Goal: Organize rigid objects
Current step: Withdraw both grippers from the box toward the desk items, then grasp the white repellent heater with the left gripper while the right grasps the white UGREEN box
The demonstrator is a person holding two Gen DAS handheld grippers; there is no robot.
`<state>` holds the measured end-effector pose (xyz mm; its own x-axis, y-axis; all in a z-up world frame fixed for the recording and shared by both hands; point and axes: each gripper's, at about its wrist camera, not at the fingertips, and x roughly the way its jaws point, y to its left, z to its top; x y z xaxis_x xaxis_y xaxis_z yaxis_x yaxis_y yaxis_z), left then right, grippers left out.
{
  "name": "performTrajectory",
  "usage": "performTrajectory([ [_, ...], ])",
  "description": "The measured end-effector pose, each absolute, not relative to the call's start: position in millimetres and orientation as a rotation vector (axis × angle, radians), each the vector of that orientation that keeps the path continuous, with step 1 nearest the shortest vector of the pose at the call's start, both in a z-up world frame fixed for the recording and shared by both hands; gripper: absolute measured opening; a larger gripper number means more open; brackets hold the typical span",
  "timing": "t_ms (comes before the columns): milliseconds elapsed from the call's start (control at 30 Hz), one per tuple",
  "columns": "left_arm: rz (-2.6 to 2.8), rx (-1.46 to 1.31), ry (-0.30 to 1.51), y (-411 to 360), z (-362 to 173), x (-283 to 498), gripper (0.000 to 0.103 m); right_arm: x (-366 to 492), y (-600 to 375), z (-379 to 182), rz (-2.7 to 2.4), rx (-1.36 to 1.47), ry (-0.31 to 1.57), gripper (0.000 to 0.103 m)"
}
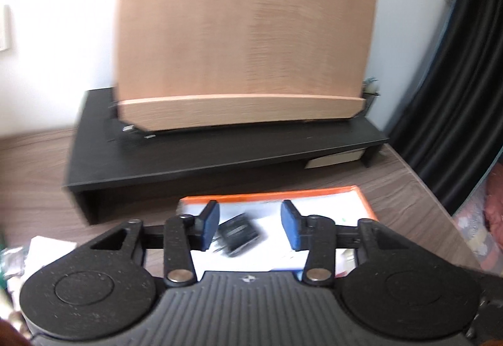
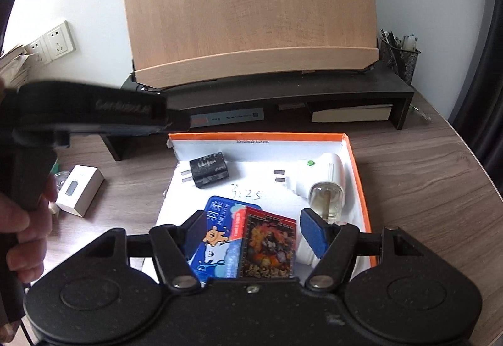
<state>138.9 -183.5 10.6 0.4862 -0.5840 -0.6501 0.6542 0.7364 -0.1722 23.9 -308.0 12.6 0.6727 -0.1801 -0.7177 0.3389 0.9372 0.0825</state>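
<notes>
A shallow white box with an orange rim lies on the wooden desk. Inside it are a black plug charger, a white plug-in vaporiser with a clear bottle, a blue carton and a dark card box. My right gripper hovers over the blue carton and card box, with its blue pads standing clear of them. My left gripper is open above the black charger, which lies loose in the box. The left gripper's fingers reach in from the left, held by a hand.
A black desk riser behind the box carries a leaning wooden board and a mesh pen holder. A small white carton sits on the desk left of the box. Wall sockets are at the left, and a dark curtain at the right.
</notes>
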Motion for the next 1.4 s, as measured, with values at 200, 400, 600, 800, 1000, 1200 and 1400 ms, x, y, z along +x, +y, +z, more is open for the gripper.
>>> performTrajectory([
  [200, -0.651, 0.082, 0.757, -140, 7, 127, 0.07, 24, -284, 18, -0.264, 0.177, 0.765, 0.08],
  [400, -0.548, 0.046, 0.769, -96, 5, 121, 0.076, 25, -255, 22, -0.204, 0.151, 0.765, 0.08],
  [600, -0.45, 0.024, 0.768, -53, 6, 111, 0.08, 29, -222, 23, -0.129, 0.125, 0.763, 0.08],
  [800, -0.354, -0.01, 0.767, -9, 6, 107, 0.081, 33, -193, 24, -0.057, 0.103, 0.762, 0.08],
  [1000, -0.279, -0.032, 0.768, 18, 3, 109, 0.083, 37, -174, 23, -0.017, 0.095, 0.764, 0.08],
  [1200, -0.23, -0.037, 0.764, 35, -6, 122, 0.098, 40, -168, 21, -0.02, 0.101, 0.77, 0.08],
  [1400, -0.242, 0.001, 0.805, 36, -30, 158, 0.102, 43, -171, 16, -0.054, 0.115, 0.787, 0.08],
])
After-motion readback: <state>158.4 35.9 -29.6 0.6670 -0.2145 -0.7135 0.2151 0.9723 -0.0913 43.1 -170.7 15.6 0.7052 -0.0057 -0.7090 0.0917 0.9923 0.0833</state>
